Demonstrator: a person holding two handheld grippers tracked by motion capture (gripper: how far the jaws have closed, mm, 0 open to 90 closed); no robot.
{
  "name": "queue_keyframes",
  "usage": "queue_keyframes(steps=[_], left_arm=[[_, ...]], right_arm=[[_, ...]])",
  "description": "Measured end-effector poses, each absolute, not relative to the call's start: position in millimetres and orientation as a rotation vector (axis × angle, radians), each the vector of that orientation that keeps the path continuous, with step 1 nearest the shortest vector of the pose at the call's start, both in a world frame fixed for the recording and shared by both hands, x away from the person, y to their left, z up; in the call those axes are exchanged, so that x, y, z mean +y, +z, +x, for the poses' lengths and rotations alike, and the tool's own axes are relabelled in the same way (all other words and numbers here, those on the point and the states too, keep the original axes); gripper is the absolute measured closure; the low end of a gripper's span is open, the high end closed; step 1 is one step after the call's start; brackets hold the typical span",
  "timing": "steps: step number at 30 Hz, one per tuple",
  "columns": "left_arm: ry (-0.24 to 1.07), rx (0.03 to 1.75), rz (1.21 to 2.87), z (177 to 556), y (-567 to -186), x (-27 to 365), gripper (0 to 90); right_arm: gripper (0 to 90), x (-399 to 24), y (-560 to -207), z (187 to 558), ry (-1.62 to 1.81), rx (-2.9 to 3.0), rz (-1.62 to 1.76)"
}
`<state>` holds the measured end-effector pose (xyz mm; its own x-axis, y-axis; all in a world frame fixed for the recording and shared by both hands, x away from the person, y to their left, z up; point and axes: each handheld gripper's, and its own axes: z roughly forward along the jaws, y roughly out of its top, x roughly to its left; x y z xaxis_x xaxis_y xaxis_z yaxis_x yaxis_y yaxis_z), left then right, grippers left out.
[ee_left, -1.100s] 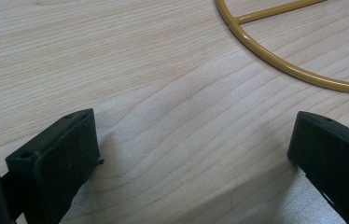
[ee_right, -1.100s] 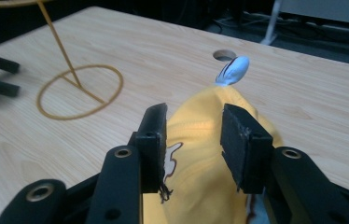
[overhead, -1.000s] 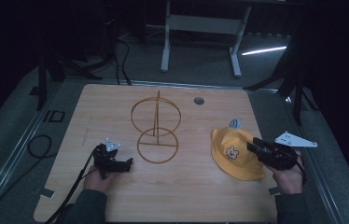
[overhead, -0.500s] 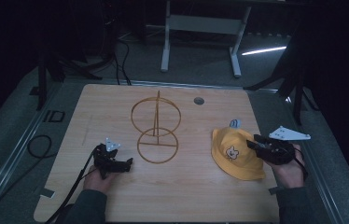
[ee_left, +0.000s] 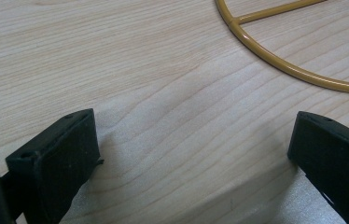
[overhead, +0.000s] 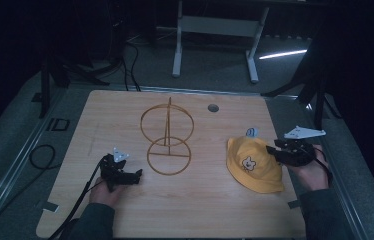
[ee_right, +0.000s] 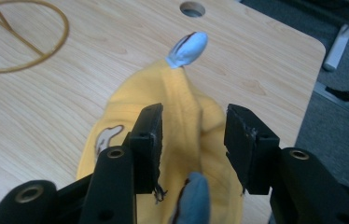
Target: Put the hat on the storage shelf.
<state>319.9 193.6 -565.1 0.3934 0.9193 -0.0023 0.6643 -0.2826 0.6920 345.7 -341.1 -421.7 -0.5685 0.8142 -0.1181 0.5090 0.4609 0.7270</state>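
High view: yellow hat [overhead: 253, 166] flat, brim toward half-open, empty right gripper [overhead: 281, 152]; left gripper [overhead: 136, 175] wide, empty.

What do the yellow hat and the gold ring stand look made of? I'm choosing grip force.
The hat looks like soft cloth: matte, folded and creased between the right gripper's jaws. The ring stand looks like thin painted metal rod, smooth with a slight sheen, though coated plastic can't be ruled out.

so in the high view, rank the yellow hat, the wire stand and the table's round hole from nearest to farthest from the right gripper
From the right gripper:
1. Yellow hat, directly at the jaws, on the table's right side.
2. Round hole, farther back, near the table's far edge.
3. Wire stand, toward the table's middle, farthest.
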Motion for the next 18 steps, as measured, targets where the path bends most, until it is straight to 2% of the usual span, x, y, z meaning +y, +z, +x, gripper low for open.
queue_keyframes(steps=[18], left_arm=[[0.541, 1.348, 2.044, 320, -565, 194, 2.0]], right_arm=[[56.2, -323, -415, 382, 0.682, 2.454, 1.155]])
